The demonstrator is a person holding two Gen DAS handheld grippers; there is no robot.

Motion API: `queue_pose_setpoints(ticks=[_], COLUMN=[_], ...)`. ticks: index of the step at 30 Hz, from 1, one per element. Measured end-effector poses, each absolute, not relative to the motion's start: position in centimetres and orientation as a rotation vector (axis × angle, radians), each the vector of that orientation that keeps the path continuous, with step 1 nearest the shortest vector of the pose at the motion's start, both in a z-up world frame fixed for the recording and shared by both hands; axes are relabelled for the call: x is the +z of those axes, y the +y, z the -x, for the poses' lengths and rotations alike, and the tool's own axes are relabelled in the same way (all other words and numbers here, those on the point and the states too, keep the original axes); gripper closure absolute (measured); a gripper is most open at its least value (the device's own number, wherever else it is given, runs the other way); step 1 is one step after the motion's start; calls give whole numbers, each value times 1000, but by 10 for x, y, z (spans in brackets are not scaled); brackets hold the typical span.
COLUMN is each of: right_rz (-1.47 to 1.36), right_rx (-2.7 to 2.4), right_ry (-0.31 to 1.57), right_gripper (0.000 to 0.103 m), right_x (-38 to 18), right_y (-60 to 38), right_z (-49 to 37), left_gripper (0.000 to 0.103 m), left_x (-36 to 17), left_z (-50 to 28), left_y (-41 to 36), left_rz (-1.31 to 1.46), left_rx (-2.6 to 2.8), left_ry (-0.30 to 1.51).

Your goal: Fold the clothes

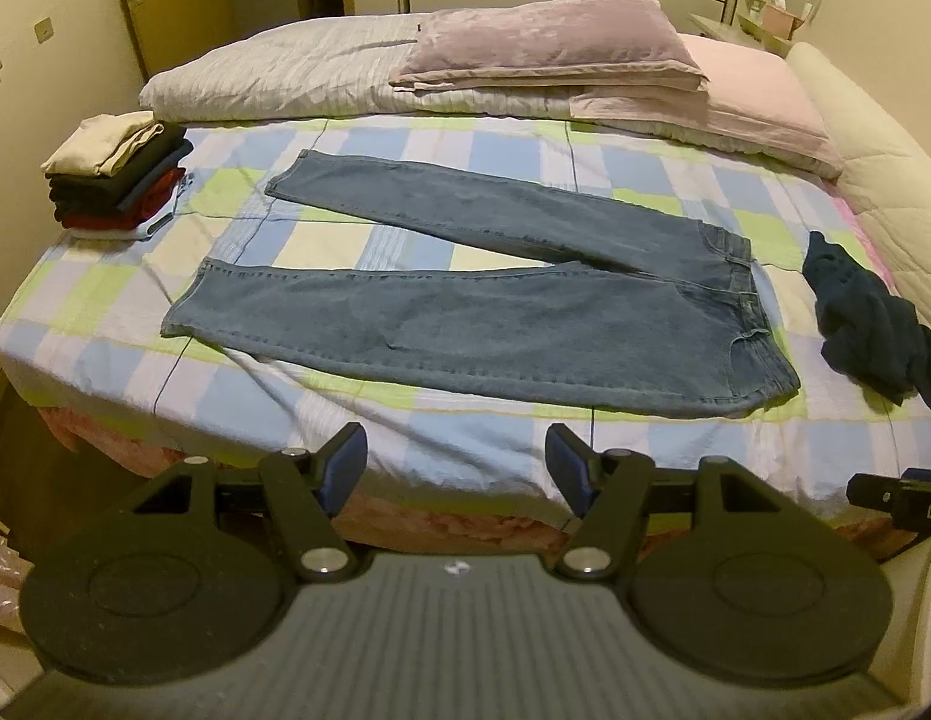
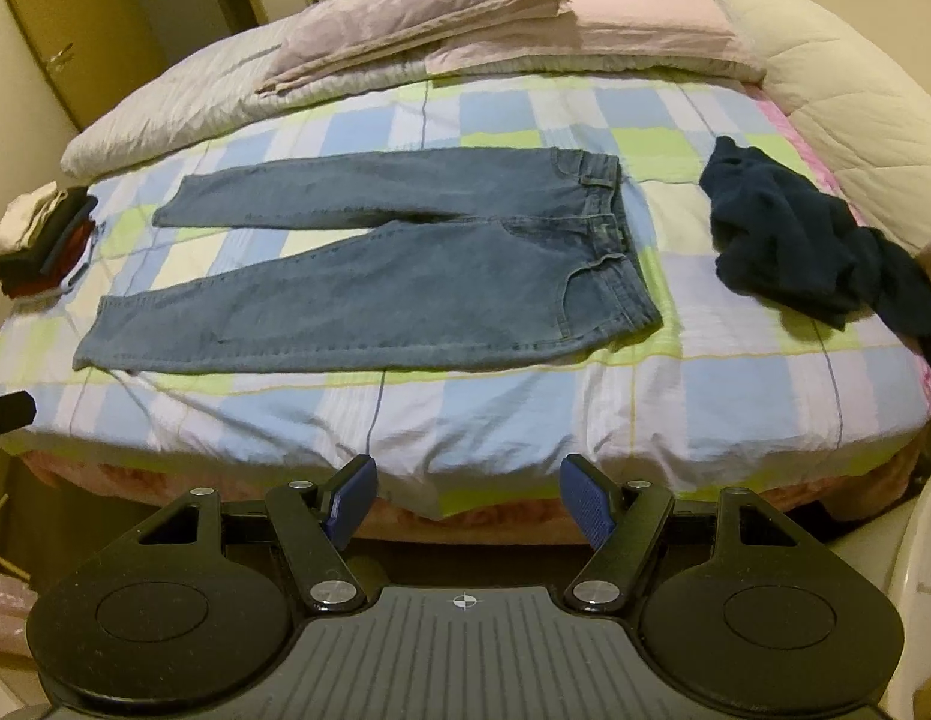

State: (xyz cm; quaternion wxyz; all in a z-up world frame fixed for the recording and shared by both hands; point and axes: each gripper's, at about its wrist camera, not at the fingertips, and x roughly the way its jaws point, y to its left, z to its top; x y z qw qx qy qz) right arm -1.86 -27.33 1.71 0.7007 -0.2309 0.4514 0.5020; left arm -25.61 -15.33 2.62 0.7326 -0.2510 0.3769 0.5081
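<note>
The bed [image 1: 105,324], covered by a checked sheet, carried all items. The jeans [image 1: 495,312] lay flat at its centre, unfolded, legs splayed toward 9 o'clock and waistband toward 3 o'clock. Pillows [image 1: 549,42] were stacked at 12 o'clock. A crumpled dark garment [image 2: 789,240] lay at 3 o'clock, well apart from the jeans. A stack of folded clothes [image 1: 117,174] stood at 9 o'clock. The left gripper [image 1: 456,468] and right gripper [image 2: 465,501] hung over the near edge at 6 o'clock, fingers spread wide, holding nothing.
</note>
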Motion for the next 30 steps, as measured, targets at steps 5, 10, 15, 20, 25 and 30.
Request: queue_pose_setpoints(ticks=[5, 10, 15, 20, 25, 30], right_rz=[534, 548, 559, 569, 576, 580], right_rx=[1123, 1131, 1136, 1141, 1128, 1098], right_ry=[1012, 1019, 1026, 1034, 1037, 1044], right_gripper=[32, 32, 32, 32, 32, 32], right_x=[13, 9, 7, 4, 1, -4], right_y=[-267, -264, -261, -254, -238, -210], right_z=[22, 24, 27, 29, 32, 31], left_gripper=[41, 41, 41, 41, 40, 40], left_x=[23, 22, 21, 19, 14, 5], left_z=[260, 263, 266, 269, 268, 264], left_y=[-154, -156, -157, -150, -132, -98], left_rz=[566, 573, 580, 583, 587, 595], left_rx=[1128, 1137, 1144, 1145, 1133, 1107], left_ry=[836, 841, 848, 852, 856, 860])
